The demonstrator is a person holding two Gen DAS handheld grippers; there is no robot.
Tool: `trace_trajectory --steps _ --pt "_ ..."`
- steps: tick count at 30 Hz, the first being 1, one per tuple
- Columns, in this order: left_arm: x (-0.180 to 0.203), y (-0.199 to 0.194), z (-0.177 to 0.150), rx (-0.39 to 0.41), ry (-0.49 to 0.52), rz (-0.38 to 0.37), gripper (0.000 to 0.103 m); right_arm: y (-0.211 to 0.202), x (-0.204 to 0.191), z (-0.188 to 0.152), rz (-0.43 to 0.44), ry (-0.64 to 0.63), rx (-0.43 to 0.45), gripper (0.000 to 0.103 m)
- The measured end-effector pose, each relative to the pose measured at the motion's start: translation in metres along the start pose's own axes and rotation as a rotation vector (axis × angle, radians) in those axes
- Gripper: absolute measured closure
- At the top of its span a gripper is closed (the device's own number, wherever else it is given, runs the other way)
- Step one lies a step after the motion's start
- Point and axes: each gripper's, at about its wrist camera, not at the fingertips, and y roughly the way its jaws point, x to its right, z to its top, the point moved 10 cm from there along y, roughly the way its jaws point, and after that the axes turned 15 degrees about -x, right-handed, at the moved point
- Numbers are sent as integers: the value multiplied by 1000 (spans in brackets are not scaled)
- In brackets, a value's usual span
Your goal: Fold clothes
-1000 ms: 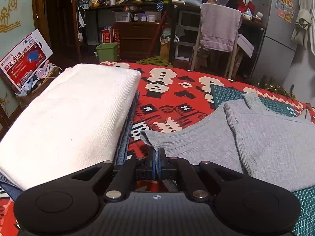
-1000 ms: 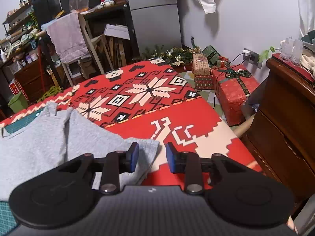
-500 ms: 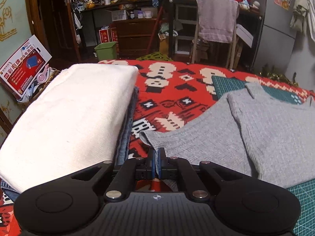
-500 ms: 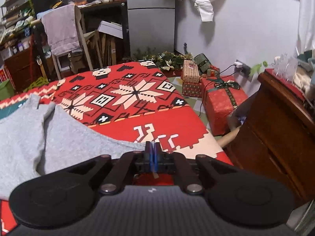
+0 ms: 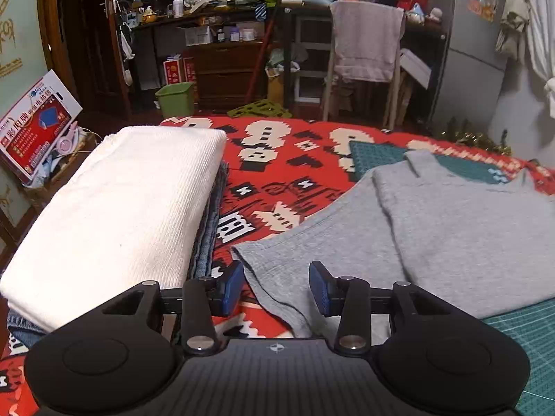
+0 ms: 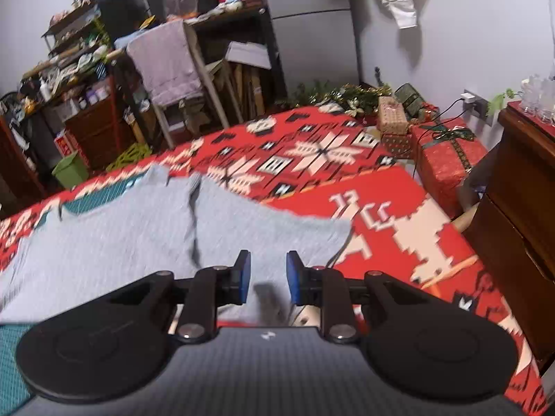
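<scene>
A: What is the left gripper doing?

B: Its two blue pads are standing wide apart. They are holding nothing. A corner of the gray shirt is lying between them, down on the bed.

A: And the right gripper?

B: Its pads are standing apart too, but not as wide. They are gripping nothing. The gray shirt is lying under them and between them. This view is a bit blurry.

A: Where is the shirt lying?

B: It is lying flat on the red blanket with the white shapes. Part of it is resting on a green mat with a grid. One sleeve is pointing to the left side, and one is pointing to the right side.

A: What is sitting next to the shirt?

B: A folded white cloth is sitting just left of the left gripper. It is lying on top of something blue, like jeans. The pile is near the shirt, not touching it.

A: What is standing farther back?

B: A chair with a pale towel hanging on it is standing past the bed. A little green bin is sitting on the floor. Messy shelves are standing behind it.

A: And on the right side?

B: Red wrapped presents are sitting on the floor by the wall. A brown dresser is standing close by.
</scene>
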Motion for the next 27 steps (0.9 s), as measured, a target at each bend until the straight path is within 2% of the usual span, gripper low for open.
trace_trajectory --steps 4,7,8,15,19,20,22,23,24,25,27 --pt "5 -17 -9 -6 7 -98 63 -3 -16 -6 32 -81 -7 79" --pt "20 -24 -20 -29 55 -210 63 -2 -32 -7 40 -178 -24 79" --pt "26 -24 -23 -33 79 -226 63 0 -36 -7 42 -203 -32 79" --pt "65 -12 -29 -49 194 -319 63 15 -47 -4 65 -275 -70 78" --pt "78 5 -29 -72 253 -282 64 24 -50 -2 75 -295 -85 78" --pt "79 6 -29 -72 255 -285 65 26 -52 -2 87 -303 -89 78" --pt "81 8 -28 -74 256 -296 83 28 -56 -4 108 -322 -100 78" --pt "80 9 -28 -73 255 -295 87 31 -58 -5 104 -331 -109 80" --pt "79 9 -27 -71 256 -295 95 34 -58 -6 91 -335 -120 85" --pt "77 9 -27 -69 256 -295 97 35 -58 -6 90 -330 -128 102" --pt "74 8 -25 -65 260 -299 98 33 -56 -7 108 -305 -138 102"
